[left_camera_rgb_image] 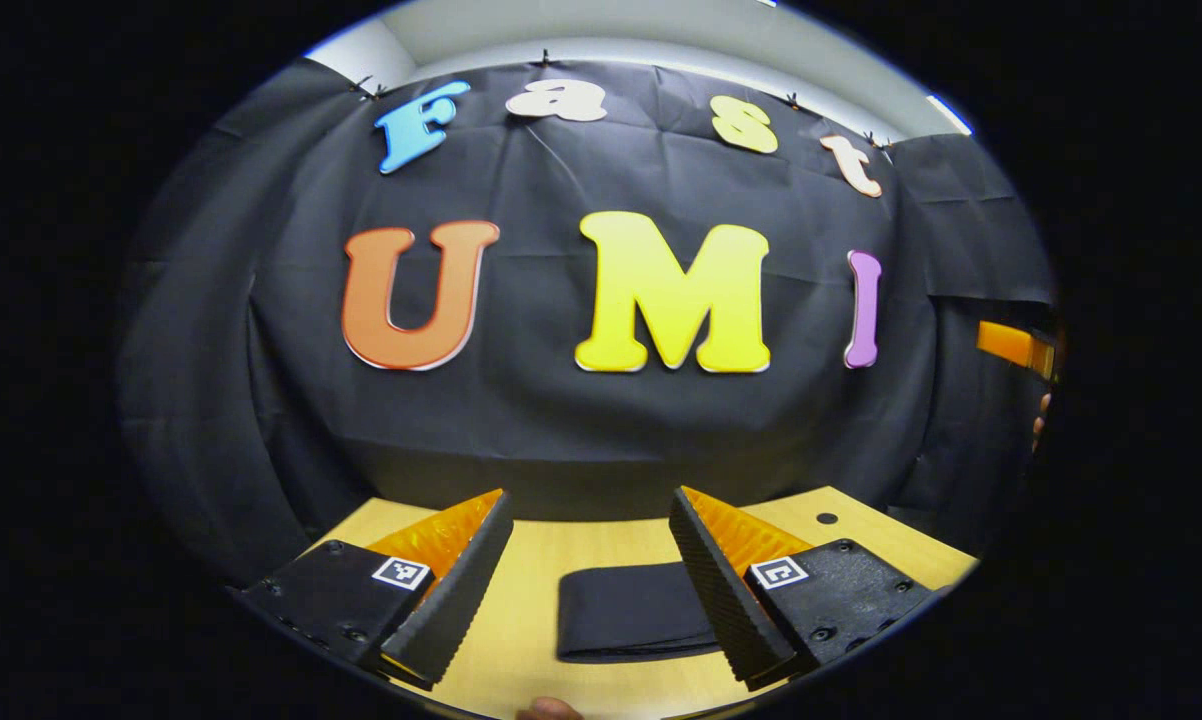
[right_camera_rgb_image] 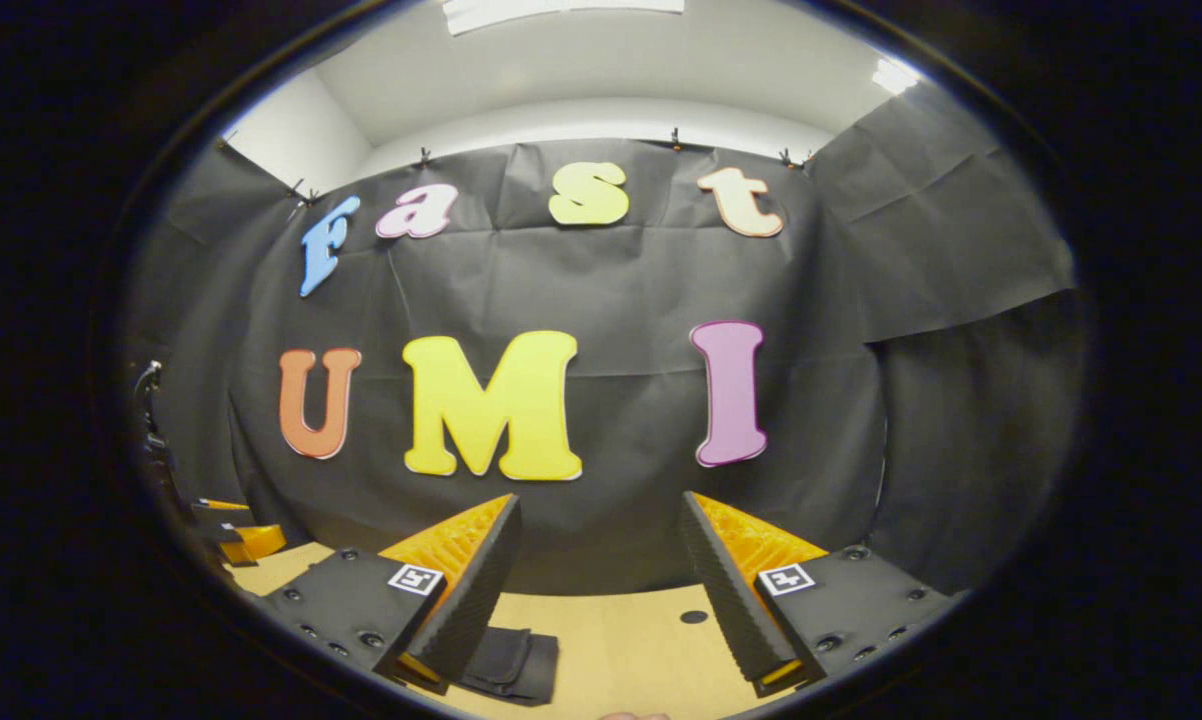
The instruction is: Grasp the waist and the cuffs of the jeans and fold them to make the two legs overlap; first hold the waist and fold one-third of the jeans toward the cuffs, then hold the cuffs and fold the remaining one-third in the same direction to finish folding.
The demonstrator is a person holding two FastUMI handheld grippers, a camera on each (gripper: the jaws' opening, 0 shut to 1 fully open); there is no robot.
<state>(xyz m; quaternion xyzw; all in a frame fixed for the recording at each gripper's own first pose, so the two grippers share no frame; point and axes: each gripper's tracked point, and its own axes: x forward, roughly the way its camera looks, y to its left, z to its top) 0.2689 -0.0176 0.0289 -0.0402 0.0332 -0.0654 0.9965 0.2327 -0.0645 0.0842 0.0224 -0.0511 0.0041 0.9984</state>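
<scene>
Left gripper view: folded jeans [left_camera_rgb_image: 633, 610] lie low centre on the table [left_camera_rgb_image: 521, 640]; left gripper [left_camera_rgb_image: 591, 560] wide open, empty. Right gripper [right_camera_rgb_image: 601, 570] likewise; judged finished — keep both clear of the stack.

Both cameras sit low above the table [left_camera_rgb_image: 551, 560] and look straight ahead at the black wall [left_camera_rgb_image: 561, 420]. The left gripper view is tipped down a bit more, so the jeans [left_camera_rgb_image: 636, 612] lie at the bottom middle, close by. The right gripper view looks higher and takes in the ceiling [right_camera_rgb_image: 581, 80] at the top; the jeans [right_camera_rgb_image: 511, 662] peek in at its lower left. The two views share the wall, the table and the jeans.
</scene>
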